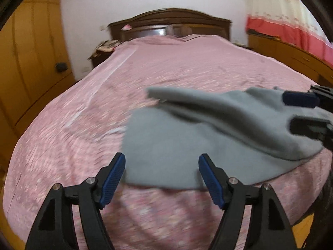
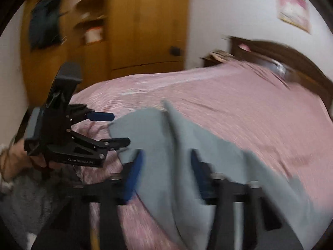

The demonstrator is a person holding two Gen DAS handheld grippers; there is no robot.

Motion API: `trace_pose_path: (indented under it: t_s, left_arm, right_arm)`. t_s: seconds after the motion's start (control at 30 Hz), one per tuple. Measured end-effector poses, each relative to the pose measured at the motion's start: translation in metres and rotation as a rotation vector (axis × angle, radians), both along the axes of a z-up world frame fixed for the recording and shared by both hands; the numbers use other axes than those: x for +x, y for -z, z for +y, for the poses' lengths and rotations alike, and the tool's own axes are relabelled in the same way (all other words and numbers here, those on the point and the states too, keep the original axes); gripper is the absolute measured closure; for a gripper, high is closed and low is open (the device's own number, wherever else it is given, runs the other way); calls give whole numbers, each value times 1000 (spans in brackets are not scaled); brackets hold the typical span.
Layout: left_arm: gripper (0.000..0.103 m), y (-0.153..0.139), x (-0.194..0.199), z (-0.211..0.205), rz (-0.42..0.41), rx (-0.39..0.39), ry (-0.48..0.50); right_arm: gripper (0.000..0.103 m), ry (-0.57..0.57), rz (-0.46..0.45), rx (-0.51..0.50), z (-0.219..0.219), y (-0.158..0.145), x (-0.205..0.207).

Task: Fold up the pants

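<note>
Blue pads of left tongs sit nearest the lens, spread wide, holding nothing; near edge of the grey pants lies just past the tips, at 12 o'clock from them. Pants rest on the pink bed cover, close to its near edge, long axis running roughly 9 to 3 in left view. One part is raised off the bed toward 3 o'clock, where right tongs meet the cloth. Right view is blurred: right tongs show a gap between pads w/ cloth bunched there, so can't tell if they pinch it. Judgement: right hand is on the lifted end, left is nearer the flat edge, so next grab probably falls to left.
</note>
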State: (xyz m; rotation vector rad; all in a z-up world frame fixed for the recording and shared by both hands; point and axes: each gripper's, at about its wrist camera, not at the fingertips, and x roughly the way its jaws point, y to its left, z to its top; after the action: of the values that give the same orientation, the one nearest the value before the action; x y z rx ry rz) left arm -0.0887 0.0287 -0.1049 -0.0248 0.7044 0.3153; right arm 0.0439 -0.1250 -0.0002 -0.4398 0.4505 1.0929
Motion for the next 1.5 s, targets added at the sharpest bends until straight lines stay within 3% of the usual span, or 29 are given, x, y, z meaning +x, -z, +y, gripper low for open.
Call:
trace_pose_path:
  t_s: [0.1,0.17,0.27,0.3,0.4,0.57,0.6,0.67,0.83,0.9,1.07,1.13,1.3,1.37,1.43,1.5]
  left_arm:
    - [27,3,-10,28,32,-57,-92]
    - [27,2,-23,50,7,-136,-134]
    - [27,0,-36,72,-35,-204,-169]
    - [27,0,-38,76,-39,-216,-173]
    - [27,1,-43,81,-39,-228,-167]
    - [27,-1,-37,67,-19,-182,-126]
    - [27,-1,-36,64,-13,-181,-117]
    - [27,0,-33,62,1,-166,-112]
    - [27,0,-32,61,9,-158,-107]
    - [27,1,-32,61,13,-155,-110]
    - [27,5,-31,57,29,-137,-113]
    - [27,6,-28,56,33,-130,-110]
    - [26,10,-24,56,48,-138,-114]
    - [27,10,-20,60,40,-167,-116]
    - [27,11,-20,67,13,-225,-111]
    - [26,8,-23,78,-58,-353,-81]
  right_arm:
    - [83,-129,-122,-37,49,3,-3]
    - [84,-167,-172,-100,80,10,2]
    - [84,-149,-229,-201,115,27,16]
    - [84,-134,-287,-250,125,37,20]
    - [84,-112,-388,-347,139,54,24]
    - [84,-80,-552,-441,133,66,23]
    - [91,-79,-575,-454,134,69,22]
    - [100,-69,-552,-437,132,66,25]
    - [100,-28,-391,-308,126,31,45]
    - [100,-56,-273,-215,116,11,55]
    - [100,-168,220,63,93,-27,106]
    - [100,-197,310,114,90,-29,117]
    - [100,-280,438,184,88,-28,120]
    - [100,-309,429,173,89,-30,115]
    - [100,-336,439,161,92,-28,112]
    - [100,-350,460,156,92,-24,111]
